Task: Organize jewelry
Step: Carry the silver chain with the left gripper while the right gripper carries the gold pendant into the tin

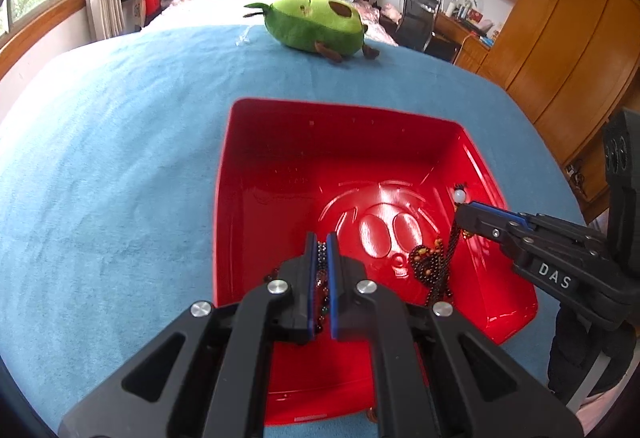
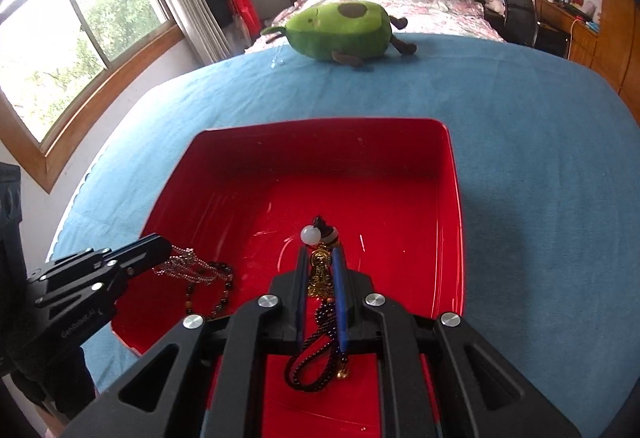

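Note:
An open red box (image 1: 340,109) (image 2: 320,153) sits on the blue blanket. My left gripper (image 1: 322,238) hangs over its near left part, shut on a silver chain with dark beads (image 2: 192,268) that droops onto the box floor. My right gripper (image 2: 322,252) is over the box's right side, shut on a dark bead strand with a gold pendant (image 2: 319,276) and a white bead (image 2: 311,235) above the fingertips. The strand's loop (image 2: 316,358) dangles beneath the jaws. In the left wrist view the right gripper (image 1: 460,213) comes in from the right, its strand (image 1: 432,262) trailing down to the floor.
A green avocado plush (image 1: 316,23) (image 2: 344,29) lies on the blue blanket (image 1: 100,157) beyond the box. Behind it are a pink bedspread and a wooden headboard. Windows line the left wall; a wooden wardrobe (image 1: 560,49), desk and chair stand at the right.

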`<state>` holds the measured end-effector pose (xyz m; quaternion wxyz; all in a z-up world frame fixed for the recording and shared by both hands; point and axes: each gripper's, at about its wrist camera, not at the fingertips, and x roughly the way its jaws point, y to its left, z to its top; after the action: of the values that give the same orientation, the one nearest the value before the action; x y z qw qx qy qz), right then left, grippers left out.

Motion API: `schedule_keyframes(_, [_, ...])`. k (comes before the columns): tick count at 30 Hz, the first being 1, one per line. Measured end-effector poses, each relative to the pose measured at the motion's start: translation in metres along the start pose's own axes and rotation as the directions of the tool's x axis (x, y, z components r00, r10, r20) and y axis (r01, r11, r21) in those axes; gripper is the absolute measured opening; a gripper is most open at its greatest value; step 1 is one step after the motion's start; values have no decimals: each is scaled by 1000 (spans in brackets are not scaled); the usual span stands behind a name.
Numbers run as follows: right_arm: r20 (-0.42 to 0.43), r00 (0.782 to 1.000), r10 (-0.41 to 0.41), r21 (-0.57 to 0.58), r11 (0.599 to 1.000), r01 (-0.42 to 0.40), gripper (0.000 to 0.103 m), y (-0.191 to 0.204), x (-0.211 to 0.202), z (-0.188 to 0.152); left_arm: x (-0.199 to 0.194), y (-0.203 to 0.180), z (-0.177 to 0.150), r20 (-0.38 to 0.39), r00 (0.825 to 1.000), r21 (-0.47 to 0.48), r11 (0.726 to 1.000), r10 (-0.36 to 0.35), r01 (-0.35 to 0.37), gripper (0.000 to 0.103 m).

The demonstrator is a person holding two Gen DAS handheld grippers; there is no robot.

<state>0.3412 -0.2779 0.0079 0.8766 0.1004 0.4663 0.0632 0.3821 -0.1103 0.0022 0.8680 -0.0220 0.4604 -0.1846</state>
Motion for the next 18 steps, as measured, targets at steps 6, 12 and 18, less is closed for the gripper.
schedule_keyframes(6, [-23, 1000, -8, 10, 1000, 8, 16, -5, 5, -4, 9, 2, 0, -23, 1000, 2, 1000, 20, -20, 5])
schedule_keyframes(12, [-17, 1000, 2, 14, 1000, -1, 16, -4, -1, -7, 5, -1, -2, -18, 999, 9, 1000, 29, -29, 5])
schedule_keyframes(18, [-18, 1000, 2, 17, 1000, -2, 16, -4, -5, -9, -4, 1, -2, 2, 999, -9, 999, 43, -43, 26])
